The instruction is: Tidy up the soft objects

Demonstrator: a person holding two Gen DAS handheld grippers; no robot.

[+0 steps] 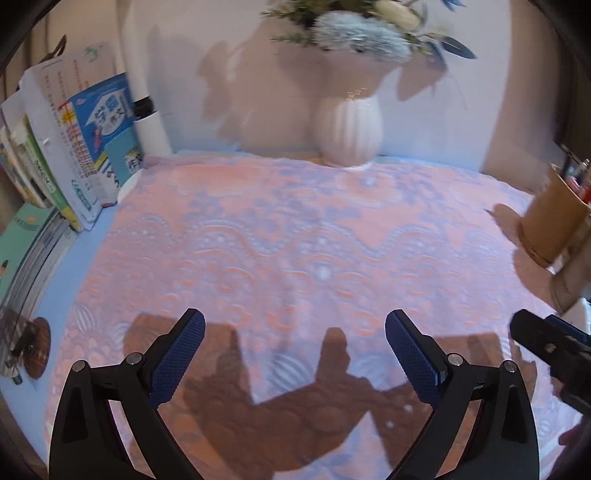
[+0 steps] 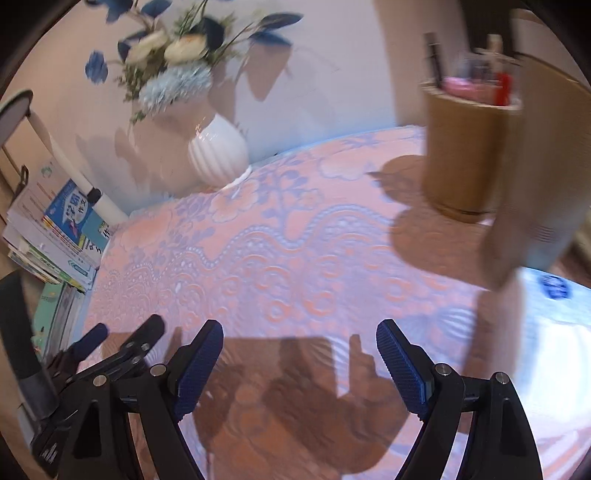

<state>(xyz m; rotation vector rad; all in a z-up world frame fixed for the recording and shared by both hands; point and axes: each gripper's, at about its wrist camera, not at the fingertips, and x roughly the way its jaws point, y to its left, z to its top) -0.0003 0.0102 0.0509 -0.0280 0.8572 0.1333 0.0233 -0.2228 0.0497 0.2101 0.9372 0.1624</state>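
Left tongs (image 1: 293,354) wide apart, blue pads (image 1: 177,358) bare, holding nothing, hovering over near part of pink-and-lilac lace cloth (image 1: 295,240). Right tongs (image 2: 299,363) same: spread wide, pads (image 2: 402,369) clear, nothing gripped, also above cloth (image 2: 295,240). Sitting side by side: right tongs' tip visible at right edge of left wrist view (image 1: 546,347), left tongs visible just left of right tongs in right wrist view (image 2: 122,347).

Cloth lying flat across bench (image 1: 92,236), spanning from directly under both tongs to far wall; blue bench surface showing as strip along cloth's left edge. Tong shadows falling on cloth right below pads.

Ahead of left tongs, at far edge of cloth: white ribbed vase (image 1: 349,133) with blue and white flowers (image 1: 362,29), touching or standing on cloth edge, cannot tell which. Same vase (image 2: 218,151) ahead-left of right tongs.

Ahead-right of right tongs: brown cylindrical pen holder (image 2: 465,147) standing upright on cloth, contents blurred. Same holder (image 1: 554,221) far right of left tongs.

Left of left tongs: stack of books (image 1: 74,147) leaning against wall, off cloth, more books flat below. White lamp post (image 1: 147,122) beside books.

Right of right tongs: white packet with blue mark (image 2: 554,291), blurred, on cloth's right side.
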